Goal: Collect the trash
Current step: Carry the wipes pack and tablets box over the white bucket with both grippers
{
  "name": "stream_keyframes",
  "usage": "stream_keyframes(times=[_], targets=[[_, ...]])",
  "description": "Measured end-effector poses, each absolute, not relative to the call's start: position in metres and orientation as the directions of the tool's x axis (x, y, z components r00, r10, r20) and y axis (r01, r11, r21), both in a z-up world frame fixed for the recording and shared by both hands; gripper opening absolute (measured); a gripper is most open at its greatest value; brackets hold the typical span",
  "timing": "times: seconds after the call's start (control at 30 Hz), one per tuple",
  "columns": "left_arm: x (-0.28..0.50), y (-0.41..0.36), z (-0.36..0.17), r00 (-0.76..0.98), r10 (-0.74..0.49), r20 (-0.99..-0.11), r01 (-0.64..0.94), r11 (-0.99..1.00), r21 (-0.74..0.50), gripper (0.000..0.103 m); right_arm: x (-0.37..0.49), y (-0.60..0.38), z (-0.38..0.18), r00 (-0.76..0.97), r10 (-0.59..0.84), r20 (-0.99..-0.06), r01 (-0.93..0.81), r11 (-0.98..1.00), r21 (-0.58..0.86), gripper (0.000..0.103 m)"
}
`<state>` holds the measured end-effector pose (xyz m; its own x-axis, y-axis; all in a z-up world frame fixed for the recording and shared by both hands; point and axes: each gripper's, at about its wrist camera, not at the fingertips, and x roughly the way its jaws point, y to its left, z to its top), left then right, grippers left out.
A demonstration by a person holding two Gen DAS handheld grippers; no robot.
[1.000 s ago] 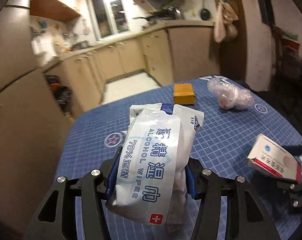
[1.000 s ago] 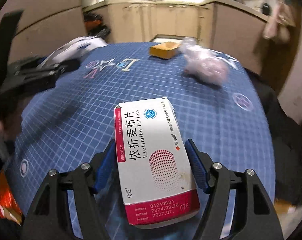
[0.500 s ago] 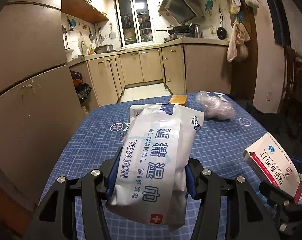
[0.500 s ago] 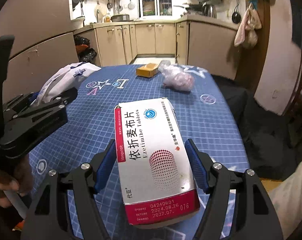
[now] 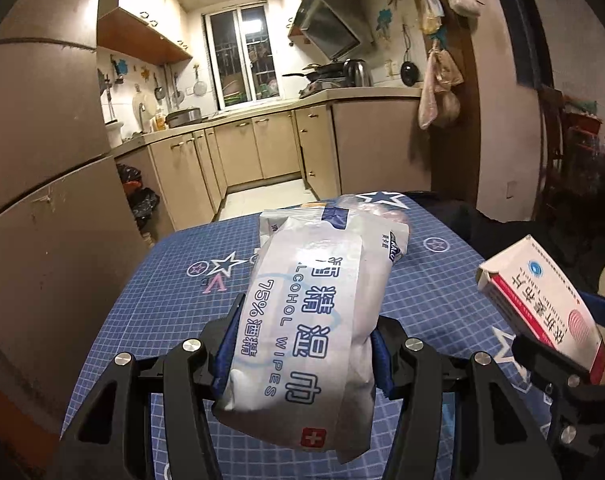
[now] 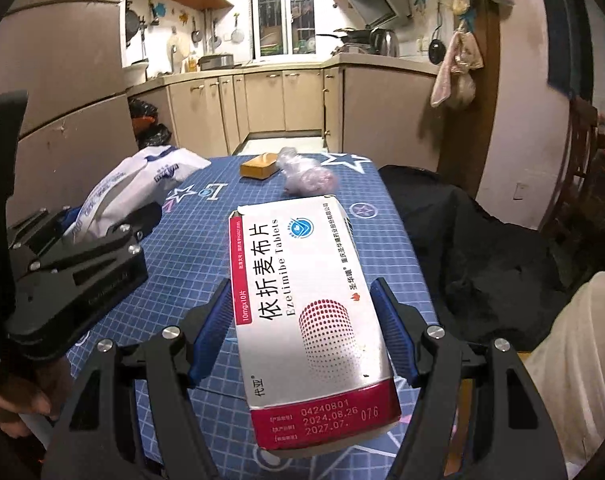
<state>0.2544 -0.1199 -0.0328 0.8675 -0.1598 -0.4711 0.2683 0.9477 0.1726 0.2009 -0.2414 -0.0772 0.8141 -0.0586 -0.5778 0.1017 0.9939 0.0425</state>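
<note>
My left gripper [image 5: 302, 344] is shut on a white pack of alcohol wipes [image 5: 314, 312], held above the blue gridded table [image 5: 174, 300]. The same pack [image 6: 134, 188] and the left gripper [image 6: 82, 264] show at the left of the right wrist view. My right gripper [image 6: 302, 324] is shut on a white and red tablet box [image 6: 302, 304], also clear of the table. That box [image 5: 542, 300] appears at the right edge of the left wrist view. At the table's far end lie a small yellow box [image 6: 258, 168] and a crumpled clear plastic bag [image 6: 306, 176].
A dark cloth [image 6: 474, 248] lies over something at the table's right side. Beige kitchen cabinets [image 5: 238, 152] and black rubbish bags [image 5: 138, 196] stand beyond the table. A tall beige panel [image 5: 42, 240] rises to the left. A hand [image 6: 18, 412] holds the left gripper.
Both grippers have drawn back from the table and risen, each keeping its grip. The yellow box and plastic bag now sit farther off, and more of the kitchen shows.
</note>
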Motion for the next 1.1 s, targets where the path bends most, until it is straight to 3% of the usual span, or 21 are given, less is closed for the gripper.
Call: stream_keyframes(times=[0.3,1.1], targets=[[0.235,-0.160,-0.022,0.861,-0.235,-0.451,0.351,0.916,0.193,0.056,0.171,-0.274,-0.060,0.841,-0.131,-0.524,0.185,0.981,0.051,0.066],[0.144,-0.359,-0.020,0.718,-0.549,-0.427,0.681,0.680,0.270,0.056,0.039,-0.422,-0.046,0.761,-0.451,-0.467,0.554,0.826,0.104,0.066]])
